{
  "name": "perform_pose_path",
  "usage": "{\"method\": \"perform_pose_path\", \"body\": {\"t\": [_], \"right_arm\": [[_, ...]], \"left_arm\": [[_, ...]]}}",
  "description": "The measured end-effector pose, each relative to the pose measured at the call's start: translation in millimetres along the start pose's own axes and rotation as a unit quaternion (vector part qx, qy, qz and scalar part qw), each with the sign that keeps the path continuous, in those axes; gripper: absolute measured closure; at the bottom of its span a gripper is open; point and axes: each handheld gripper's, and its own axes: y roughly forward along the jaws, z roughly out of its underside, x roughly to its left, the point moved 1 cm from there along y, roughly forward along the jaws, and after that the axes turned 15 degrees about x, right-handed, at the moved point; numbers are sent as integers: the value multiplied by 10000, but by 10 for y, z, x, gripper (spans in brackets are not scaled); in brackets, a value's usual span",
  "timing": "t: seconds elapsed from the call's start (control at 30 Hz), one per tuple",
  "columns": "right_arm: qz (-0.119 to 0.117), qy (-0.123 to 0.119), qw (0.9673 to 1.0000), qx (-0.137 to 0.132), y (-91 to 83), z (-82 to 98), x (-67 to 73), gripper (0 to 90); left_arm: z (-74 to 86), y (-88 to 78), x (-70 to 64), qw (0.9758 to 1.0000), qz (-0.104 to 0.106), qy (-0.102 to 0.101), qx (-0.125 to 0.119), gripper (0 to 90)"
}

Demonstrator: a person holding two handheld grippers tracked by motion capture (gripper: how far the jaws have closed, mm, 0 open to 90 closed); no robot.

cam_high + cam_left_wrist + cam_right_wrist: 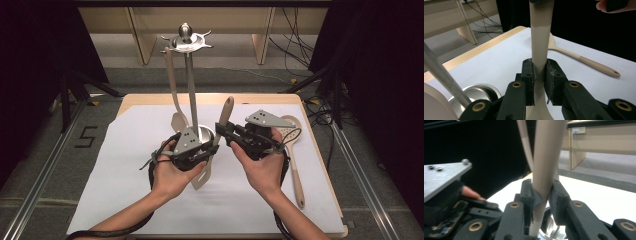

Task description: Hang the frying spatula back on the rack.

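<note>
Both tongs had hold of one beige spatula (220,131) above the white-covered counter (125,165). My left tongs (206,156) were clamped on its neck, close above the flat blade, which hung below and toward me from those tongs. My right tongs (221,131) had narrowed onto the wooden-coloured handle higher up; in the right gripper view the pads (537,197) met the shaft (546,165) on one side, and I could not be sure that the other pad pressed too. The spatula stood tilted between the two grips, its handle end rising away from me.

Just beyond my left tongs stood a metal utensil stand (191,85), with another beige utensil (172,85) hanging from its top ring. A slotted spoon (292,150) lay on the counter to the outer side of my right tongs.

I judged the spatula light and stiff along the handle, smooth enough to slip or swivel under a loose grip, and its blade probably softer. The narrow neck and mid-handle looked like the surest places to hold.
</note>
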Motion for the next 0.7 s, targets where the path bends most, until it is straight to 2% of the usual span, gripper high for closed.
{"method": "perform_pose_path", "body": {"t": [0.03,0.1,0.13,0.17,0.2,0.23,0.27,0.3,0.33,0.37,0.4,0.43,0.47,0.5,0.53,0.57,0.6,0.67,0.7], "right_arm": [[9,-259,9997,15,-8,-8,-1,760],[-189,-392,9990,78,-46,-15,6,760],[-266,-462,9985,107,-68,-20,-6,760],[-397,-636,9971,126,-82,-34,-36,760],[-397,-636,9971,126,-82,-34,-36,760],[-664,-755,9947,216,-130,-43,-88,760],[-847,-931,9917,270,-145,-51,-127,760],[-1100,-1086,9871,413,-161,-57,-154,761],[-1272,-1234,9831,453,-173,-55,-174,761],[-1427,-1372,9794,404,-175,-54,-195,761],[-1427,-1372,9794,404,-175,-54,-195,761],[-1653,-1400,9745,593,-197,-43,-201,762],[-1653,-1400,9745,593,-197,-43,-201,762],[-1840,-1487,9697,609,-209,-35,-207,762],[-1840,-1487,9697,609,-209,-35,-207,762],[-1942,-1474,9679,614,-203,-24,-207,762],[-1942,-1474,9679,614,-203,-24,-207,762],[-1901,-1642,9666,503,-193,-25,-226,762],[-1953,-1539,9673,502,-185,-10,-206,762]], "left_arm": [[2,-1,8,9998,154,-95,-72,758],[0,-21,60,9991,334,219,-107,679],[9,-32,77,9982,517,265,-116,632],[21,-51,101,9968,699,380,-112,590],[21,-51,101,9968,699,380,-112,562],[55,-88,137,9932,1057,445,-198,545],[67,-108,157,9913,1210,497,-170,526],[76,-120,178,9884,1409,529,-196,515],[76,-120,178,9884,1409,529,-196,510],[75,-138,205,9826,1766,524,-256,500],[75,-138,205,9826,1766,524,-256,495],[60,-151,205,9772,2022,562,-322,495],[60,-151,205,9772,2022,562,-322,496],[40,-155,204,9721,2232,635,-343,496],[40,-155,204,9721,2232,635,-343,500],[24,-144,196,9690,2344,681,-380,504],[24,-144,196,9690,2344,681,-380,512],[12,-125,191,9660,2461,679,-405,519],[6,-114,191,9653,2493,654,-427,525]]}}
